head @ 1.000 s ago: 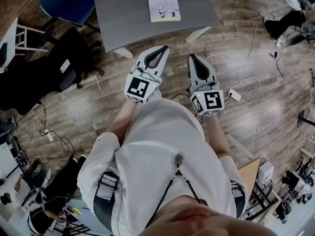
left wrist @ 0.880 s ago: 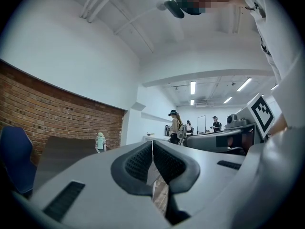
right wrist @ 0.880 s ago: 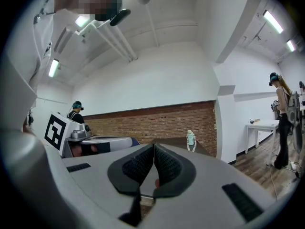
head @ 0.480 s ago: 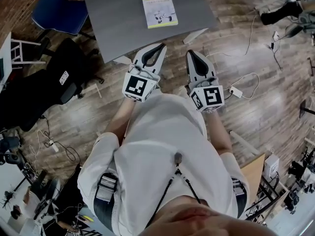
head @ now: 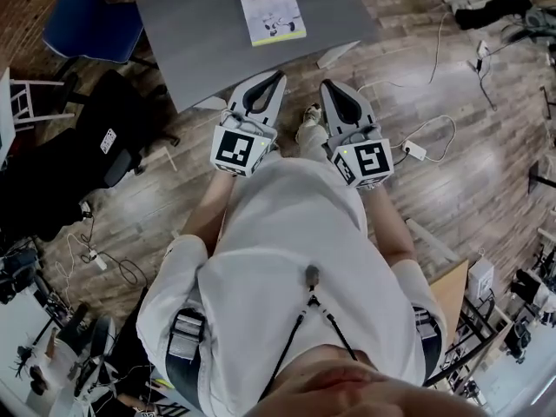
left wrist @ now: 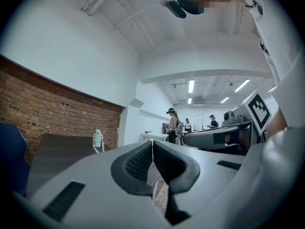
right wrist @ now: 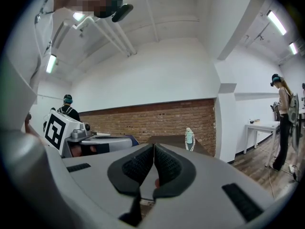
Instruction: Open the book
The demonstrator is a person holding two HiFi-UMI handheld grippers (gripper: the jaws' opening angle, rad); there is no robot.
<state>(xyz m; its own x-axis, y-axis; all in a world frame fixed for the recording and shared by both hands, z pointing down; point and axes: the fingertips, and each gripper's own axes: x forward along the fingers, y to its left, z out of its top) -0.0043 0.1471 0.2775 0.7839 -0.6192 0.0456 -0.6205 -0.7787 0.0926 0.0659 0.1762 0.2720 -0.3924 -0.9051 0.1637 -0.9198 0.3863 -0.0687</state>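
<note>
Both tools are clenched shut on nothing: your grey left gripper (head: pixel 274 78) and grey right gripper (head: pixel 328 87) point forward side by side. Just ahead of their tips, the dark grey table (head: pixel 200 42) has drawn nearer. Farther ahead on it lies the closed yellow-and-white book (head: pixel 271 11), still untouched; you are only approaching.

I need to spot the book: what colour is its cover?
The book is white with yellow-green edges; head view.

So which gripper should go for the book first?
Left, marginally. The left gripper has its tip nearest the book on the table, in line with its near edge; the right gripper sits off past the book's right side. Both are shut and empty.
</note>
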